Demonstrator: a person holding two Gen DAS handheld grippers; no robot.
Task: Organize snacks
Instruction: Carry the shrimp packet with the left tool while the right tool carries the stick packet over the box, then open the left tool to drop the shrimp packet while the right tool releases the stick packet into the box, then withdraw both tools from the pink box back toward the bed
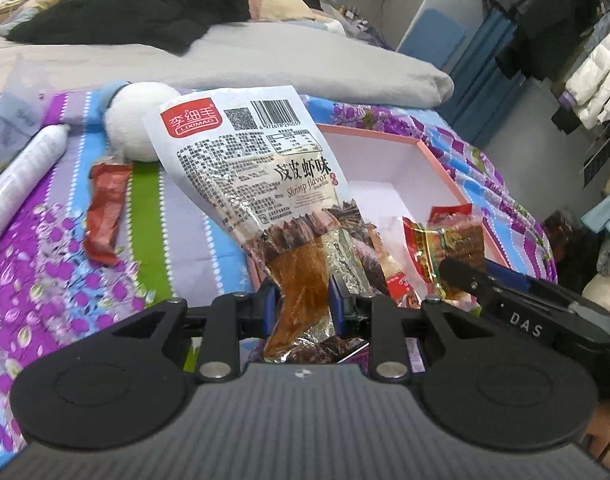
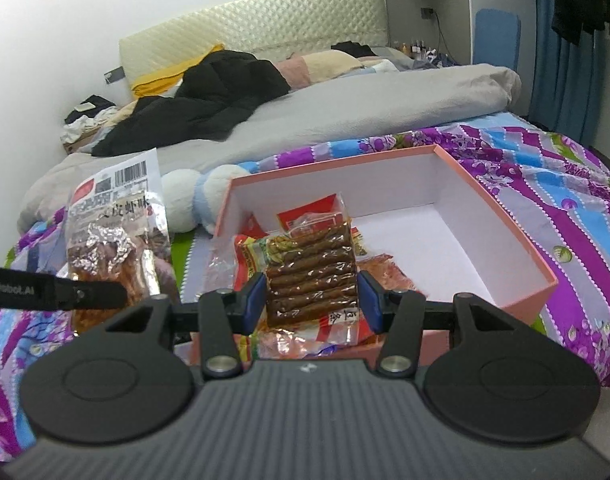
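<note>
Pinching shrimp-flavor packet (image 1: 265,184) in left tool (image 1: 301,300), beside pink box (image 1: 437,152).

Close wrist views, shared pink box (image 1: 445,152)

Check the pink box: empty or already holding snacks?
Not empty. The pink box holds a few red packets at its near left end; the rest shows bare white floor.

– What colours does the box (image 2: 517,256) have?
– Pink outside, white inside.
– And the bedsheet (image 1: 45,280)?
– Purple flowers with blue, green and grey stripes.
– The big packet (image 1: 257,160)?
– White with black print and a red logo; the blanket (image 2: 365,108) is plain grey.
</note>
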